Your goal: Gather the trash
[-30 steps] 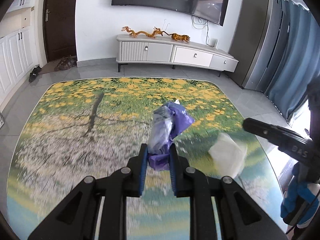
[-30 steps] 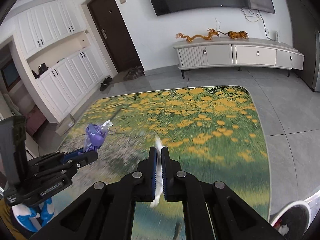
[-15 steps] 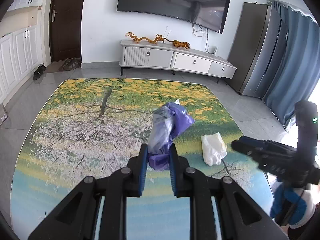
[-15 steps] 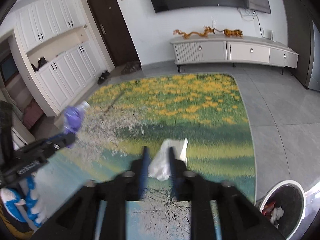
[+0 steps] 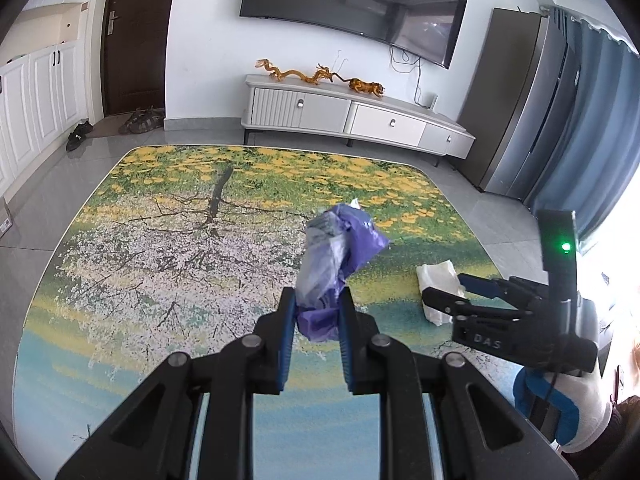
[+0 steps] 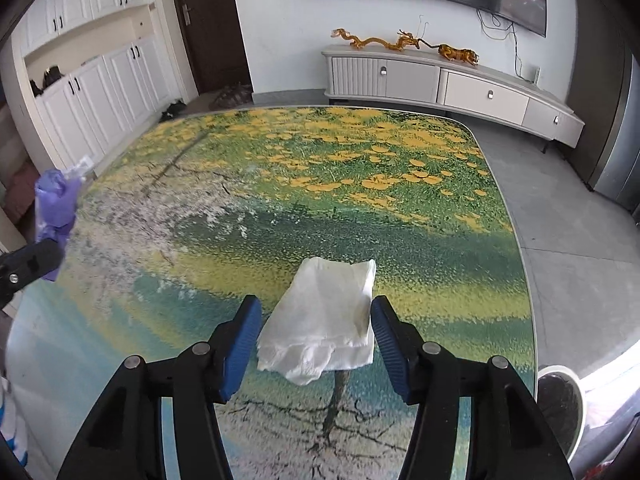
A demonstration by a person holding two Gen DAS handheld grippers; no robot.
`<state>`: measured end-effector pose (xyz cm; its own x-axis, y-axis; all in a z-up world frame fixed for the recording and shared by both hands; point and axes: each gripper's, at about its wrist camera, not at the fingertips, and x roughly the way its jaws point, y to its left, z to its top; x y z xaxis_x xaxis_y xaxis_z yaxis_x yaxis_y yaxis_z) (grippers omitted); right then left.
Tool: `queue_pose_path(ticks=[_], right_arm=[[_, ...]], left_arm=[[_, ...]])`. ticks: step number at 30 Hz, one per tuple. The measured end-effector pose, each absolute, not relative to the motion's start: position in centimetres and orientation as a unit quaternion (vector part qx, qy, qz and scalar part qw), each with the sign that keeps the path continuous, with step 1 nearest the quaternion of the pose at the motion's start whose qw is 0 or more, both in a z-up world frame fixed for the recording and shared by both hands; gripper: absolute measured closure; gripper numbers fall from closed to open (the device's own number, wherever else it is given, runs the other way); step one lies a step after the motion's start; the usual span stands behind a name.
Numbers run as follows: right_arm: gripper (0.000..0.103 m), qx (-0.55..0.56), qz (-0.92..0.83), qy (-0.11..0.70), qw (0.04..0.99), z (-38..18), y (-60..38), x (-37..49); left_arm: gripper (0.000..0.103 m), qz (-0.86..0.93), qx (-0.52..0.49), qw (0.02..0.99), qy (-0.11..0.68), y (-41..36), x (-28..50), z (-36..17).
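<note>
Tissue (image 6: 326, 316): flat on table (image 6: 460, 240) by its right edge, long axis along your right hand-held gripper (image 6: 316, 338), between its opening jaws, untouched. Left hand-held gripper (image 5: 318, 312): clamped on purple bag (image 5: 340, 252), farther off.

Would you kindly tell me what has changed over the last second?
The right gripper let go of the white tissue, which now lies on the table between its opening fingers. The left gripper stays clamped on the purple plastic bag.
</note>
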<state>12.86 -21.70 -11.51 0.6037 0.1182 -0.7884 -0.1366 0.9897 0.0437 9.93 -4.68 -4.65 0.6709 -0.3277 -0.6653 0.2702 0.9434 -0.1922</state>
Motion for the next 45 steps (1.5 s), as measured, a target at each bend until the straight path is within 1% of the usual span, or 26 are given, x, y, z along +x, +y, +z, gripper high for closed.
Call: queue_pose_path(ticks=[3,4,5,6,7,9,10,16,21,28,32,37,45], right_arm=[[0.05,-0.023,0.061,0.444,0.894,-12.0,-21.4,13.1],[0.056,-0.035,0.057,0.443,0.894,-12.0,-21.2,13.1],[0.06,-0.043,0.058,0.441,0.895,-12.0,-21.1,13.0],[0.068,-0.043,0.061,0.44,0.895,-12.0,-21.1,13.0],[0.078,-0.043,0.061,0.439,0.895,-12.0,-21.1,13.0],[0.088,-0.038,0.062,0.439,0.895,-12.0,-21.4,13.0],[0.09,-0.031,0.065,0.439,0.896,-12.0,-21.6,12.9],[0.091,0.012,0.098,0.424,0.9,-10.7,-22.4,11.0],[0.091,0.034,0.118,0.392,0.912,-7.9,-23.1,8.3],[0.091,0.068,0.106,0.346,0.93,-4.0,-27.4,3.6],[0.091,0.09,0.068,0.327,0.938,-2.8,-31.7,0.5],[0.091,0.113,0.0,0.317,0.941,-2.7,-37.6,-3.1],[0.09,0.18,-0.103,0.334,0.919,-6.0,-47.6,-7.5]], left_arm=[[0.084,-0.164,-0.042,0.912,0.373,-4.6,9.9,-4.9],[0.084,-0.164,-0.043,0.912,0.373,-4.6,10.0,-5.0],[0.084,-0.163,-0.043,0.912,0.373,-4.5,10.0,-5.0],[0.084,-0.162,-0.044,0.912,0.374,-4.5,10.0,-5.0],[0.084,-0.161,-0.044,0.912,0.373,-4.5,9.9,-5.0],[0.084,-0.161,-0.042,0.913,0.372,-4.5,9.6,-4.9],[0.084,-0.161,-0.04,0.913,0.371,-4.6,9.4,-4.8],[0.084,-0.16,-0.031,0.917,0.364,-5.0,8.4,-3.8],[0.084,-0.164,-0.019,0.921,0.353,-6.0,7.1,-2.6],[0.084,-0.204,0.002,0.917,0.343,-9.6,5.6,-0.6],[0.084,-0.248,0.02,0.906,0.342,-13.5,4.9,0.3],[0.084,-0.303,0.058,0.886,0.347,-19.8,3.9,0.4],[0.084,-0.391,0.13,0.834,0.367,-32.3,2.5,-1.6]])
